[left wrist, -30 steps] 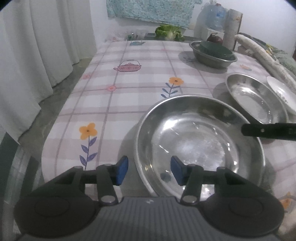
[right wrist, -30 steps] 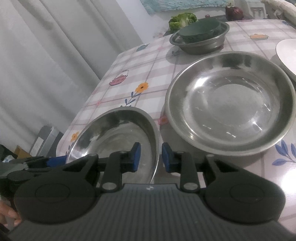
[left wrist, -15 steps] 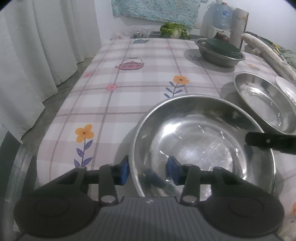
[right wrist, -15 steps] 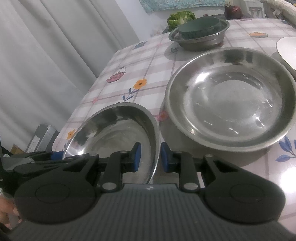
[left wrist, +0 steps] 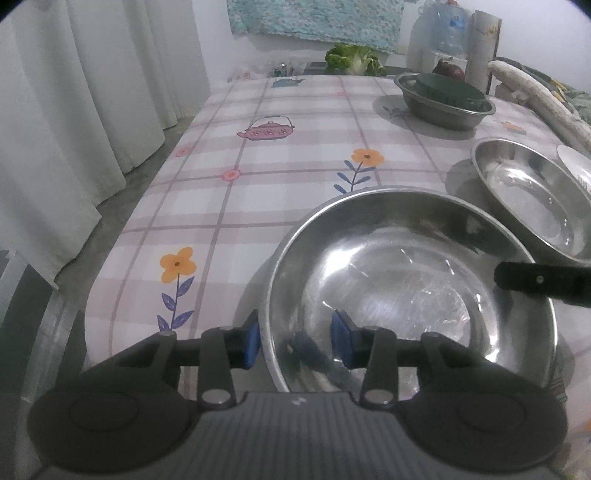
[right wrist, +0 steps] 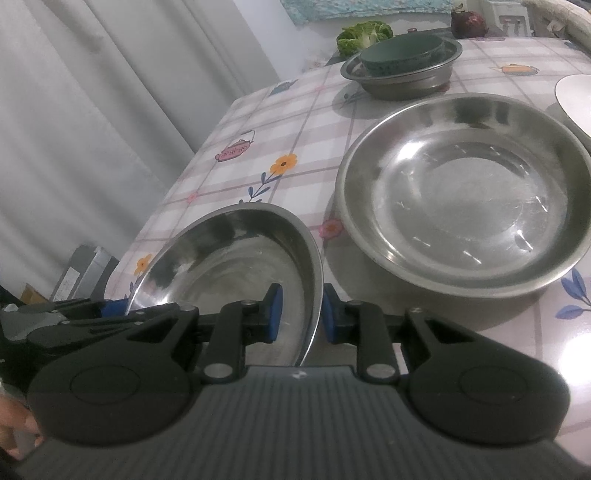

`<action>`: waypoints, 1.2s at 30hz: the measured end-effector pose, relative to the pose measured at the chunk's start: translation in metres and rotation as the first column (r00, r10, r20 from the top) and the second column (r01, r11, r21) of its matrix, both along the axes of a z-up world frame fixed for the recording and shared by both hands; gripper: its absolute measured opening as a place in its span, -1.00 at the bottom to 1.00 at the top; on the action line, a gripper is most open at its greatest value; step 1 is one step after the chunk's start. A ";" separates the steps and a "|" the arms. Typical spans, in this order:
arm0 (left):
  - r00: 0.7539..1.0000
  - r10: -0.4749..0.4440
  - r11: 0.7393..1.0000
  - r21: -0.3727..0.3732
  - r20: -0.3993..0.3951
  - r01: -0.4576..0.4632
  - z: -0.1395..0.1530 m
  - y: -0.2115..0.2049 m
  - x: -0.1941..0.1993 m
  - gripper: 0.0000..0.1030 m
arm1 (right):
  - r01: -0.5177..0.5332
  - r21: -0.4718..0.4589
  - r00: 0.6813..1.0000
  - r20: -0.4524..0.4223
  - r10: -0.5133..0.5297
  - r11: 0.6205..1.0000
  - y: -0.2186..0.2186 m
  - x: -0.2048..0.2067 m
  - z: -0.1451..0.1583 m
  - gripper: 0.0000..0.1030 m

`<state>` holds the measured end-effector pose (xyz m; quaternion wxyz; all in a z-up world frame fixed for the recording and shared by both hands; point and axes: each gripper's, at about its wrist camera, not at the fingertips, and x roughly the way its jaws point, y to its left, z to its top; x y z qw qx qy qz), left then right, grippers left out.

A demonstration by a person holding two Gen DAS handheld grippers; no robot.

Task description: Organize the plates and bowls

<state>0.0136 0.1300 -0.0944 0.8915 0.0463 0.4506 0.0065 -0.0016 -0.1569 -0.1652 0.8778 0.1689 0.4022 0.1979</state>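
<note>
A steel bowl sits at the near table edge; it also shows in the right wrist view. My left gripper straddles its near-left rim, jaws open with a wide gap. My right gripper straddles the bowl's right rim, pads close to the metal on both sides; the bowl looks tilted. A second, larger steel bowl rests flat beyond it, also in the left wrist view. A white plate lies at the right edge.
A steel basin holding a dark green bowl stands at the back of the floral tablecloth. Green cabbage and a water jug are behind it. White curtains hang left.
My left gripper moved forward so its fingers now straddle the bowl's near-left rim. The right gripper stayed around the right rim, and the bowl has tipped up slightly.
</note>
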 end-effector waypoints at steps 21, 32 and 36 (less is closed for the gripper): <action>1.000 0.016 1.000 -0.001 -0.001 -0.016 -0.001 -0.005 0.004 -0.18 | 0.009 -0.039 1.000 0.005 -0.008 0.999 0.005 -0.003 0.000 -0.57; 1.000 0.024 1.000 -0.007 -0.005 -0.024 -0.001 -0.006 0.007 -0.15 | 0.007 -0.052 1.000 0.009 -0.007 0.999 0.008 -0.002 0.000 -0.57; 1.000 0.025 1.000 -0.009 -0.004 -0.025 0.000 -0.006 0.006 -0.16 | 0.008 -0.053 1.000 0.011 -0.007 0.999 0.009 -0.003 0.001 -0.56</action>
